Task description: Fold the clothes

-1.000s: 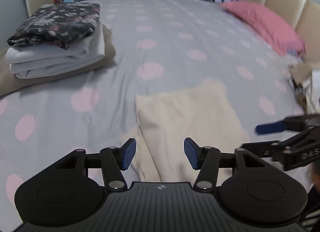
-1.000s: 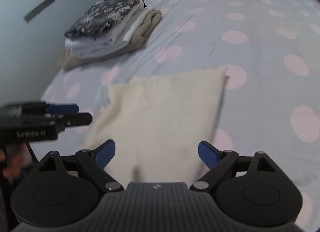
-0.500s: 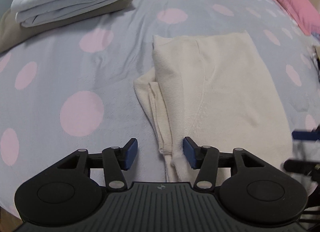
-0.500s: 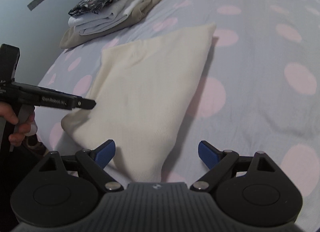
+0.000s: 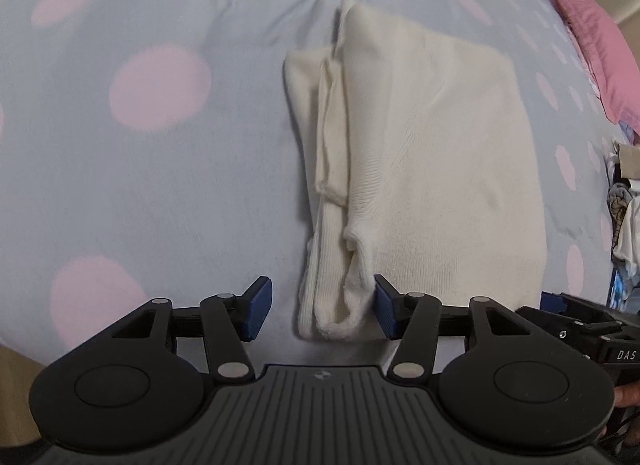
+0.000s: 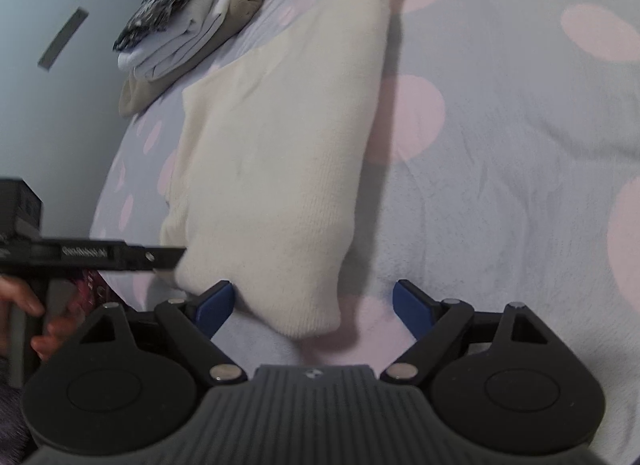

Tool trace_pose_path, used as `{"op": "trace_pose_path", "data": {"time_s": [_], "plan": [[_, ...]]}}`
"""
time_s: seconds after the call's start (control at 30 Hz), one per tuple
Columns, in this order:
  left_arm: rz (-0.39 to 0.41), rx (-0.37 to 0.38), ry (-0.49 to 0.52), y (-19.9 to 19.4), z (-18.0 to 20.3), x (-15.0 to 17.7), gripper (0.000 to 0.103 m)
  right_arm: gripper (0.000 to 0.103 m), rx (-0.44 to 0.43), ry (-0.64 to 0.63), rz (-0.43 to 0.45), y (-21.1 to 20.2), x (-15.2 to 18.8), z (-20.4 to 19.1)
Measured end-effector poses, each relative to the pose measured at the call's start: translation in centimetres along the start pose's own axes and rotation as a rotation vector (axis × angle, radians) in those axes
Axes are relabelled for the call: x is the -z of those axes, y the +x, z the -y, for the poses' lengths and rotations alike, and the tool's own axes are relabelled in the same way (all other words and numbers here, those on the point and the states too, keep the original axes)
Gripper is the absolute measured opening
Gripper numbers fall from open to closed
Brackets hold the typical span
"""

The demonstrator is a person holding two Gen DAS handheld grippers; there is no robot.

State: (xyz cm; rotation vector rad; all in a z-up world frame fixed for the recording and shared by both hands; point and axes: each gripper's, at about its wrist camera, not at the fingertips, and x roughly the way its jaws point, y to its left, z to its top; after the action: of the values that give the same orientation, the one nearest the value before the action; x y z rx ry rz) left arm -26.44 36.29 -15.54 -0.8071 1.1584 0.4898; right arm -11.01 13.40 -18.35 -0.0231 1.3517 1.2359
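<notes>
The left hand-held gripper point(image 5: 320, 313) is held with its blue pads apart around the near left corner of the cream knitted garment point(image 5: 420, 153), which lies folded into a long rectangle on the grey, pink-dotted bed cover point(image 5: 140, 145). The right hand-held gripper point(image 6: 310, 311) is likewise spread, at the near right corner. The knit is judged soft, light and limp, so it is best pinched through all layers at both near corners. Its long axis runs from near to far; layered edges show along its left side.
</notes>
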Motion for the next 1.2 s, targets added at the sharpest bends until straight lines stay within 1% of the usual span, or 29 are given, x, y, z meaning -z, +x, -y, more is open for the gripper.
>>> {"op": "trace_pose_path", "data": {"time_s": [0.03,0.07,0.1,0.13,0.17,0.23,0.27,0.37,0.43,0.47,0.5,0.53,0.57,0.6,0.67,0.77,0.83,0.87,0.9,0.93,0.97,1.07,1.13,1.17,1.2], "plan": [[-0.008,0.000,-0.003,0.3,0.0,0.0,0.054,0.083,-0.010,0.018,0.002,0.1,0.0,0.2],[-0.011,-0.004,0.001,0.4,0.1,-0.1,0.055,0.071,-0.016,0.032,0.002,0.2,-0.1,0.4],[-0.014,-0.008,0.006,0.5,0.2,-0.1,0.055,0.049,-0.031,0.045,-0.001,0.2,-0.1,0.5],[-0.013,-0.011,0.009,0.4,0.3,-0.1,0.055,0.035,-0.054,0.060,-0.007,0.2,-0.1,0.7],[-0.010,-0.012,0.010,0.4,0.4,-0.1,0.055,0.027,-0.072,0.078,-0.010,0.3,-0.1,0.8],[-0.004,-0.013,0.014,0.2,0.5,0.0,0.055,0.024,-0.090,0.105,-0.006,0.3,0.0,0.8],[0.001,-0.013,0.016,0.1,0.6,0.1,0.055,0.021,-0.090,0.098,0.003,-0.1,-0.1,0.5],[0.034,0.016,0.026,-0.6,0.6,0.4,0.054,0.018,-0.120,0.069,0.066,-2.3,-0.8,-1.0],[0.052,0.040,0.032,-1.1,0.7,0.5,0.054,0.018,-0.141,0.026,0.113,-4.1,-1.5,-2.4],[0.045,0.056,0.030,-1.1,0.7,0.6,0.051,0.018,-0.133,0.002,0.124,-4.7,-1.7,-3.0],[0.039,0.073,0.028,-1.1,0.7,0.7,0.045,0.018,-0.113,-0.014,0.120,-4.9,-1.8,-3.3],[0.032,0.083,0.029,-1.1,0.8,0.7,0.026,0.018,-0.089,-0.027,0.107,-4.6,-1.7,-3.3],[0.025,0.081,0.034,-0.9,0.9,0.7,0.019,0.018,-0.065,-0.039,0.095,-4.4,-1.6,-3.3],[0.018,0.078,0.040,-0.8,1.1,0.7,0.019,0.018,-0.041,-0.051,0.083,-4.2,-1.4,-3.3],[0.011,0.063,0.044,-0.7,1.2,0.7,0.015,0.018,0.001,-0.066,0.058,-3.6,-1.1,-3.1],[0.014,0.038,0.056,-0.9,1.5,0.8,0.011,0.018,0.033,-0.054,0.020,-2.1,-0.5,-1.7],[0.019,0.025,0.071,-1.2,1.8,0.8,0.010,0.023,0.022,-0.031,0.006,-1.8,-0.4,-1.0],[0.021,0.018,0.075,-1.3,1.6,0.8,0.010,0.029,0.018,-0.023,0.003,-1.9,-0.4,-0.8],[0.021,0.010,0.077,-1.4,1.5,0.7,0.010,0.043,0.025,-0.028,0.008,-2.1,-0.5,-0.8],[0.021,0.002,0.075,-1.4,1.6,0.6,0.010,0.049,0.037,-0.039,0.019,-2.4,-0.6,-1.0],[0.019,-0.003,0.069,-1.5,1.4,0.6,0.012,0.056,0.047,-0.049,0.033,-2.8,-0.7,-1.1],[0.022,0.004,0.043,-2.6,0.3,0.5,0.022,0.060,0.051,-0.062,0.083,-4.2,-1.2,-1.1],[0.057,0.015,0.041,-3.8,0.2,0.3,0.024,0.066,0.046,-0.052,0.110,-5.0,-1.7,-1.1],[0.084,0.018,0.042,-4.4,0.2,0.1,0.029,0.071,0.048,-0.049,0.119,-5.2,-2.0,-1.1],[0.111,0.020,0.043,-5.1,0.2,-0.1,0.033,0.071,0.052,-0.054,0.121,-5.3,-2.4,-1.1]]}}
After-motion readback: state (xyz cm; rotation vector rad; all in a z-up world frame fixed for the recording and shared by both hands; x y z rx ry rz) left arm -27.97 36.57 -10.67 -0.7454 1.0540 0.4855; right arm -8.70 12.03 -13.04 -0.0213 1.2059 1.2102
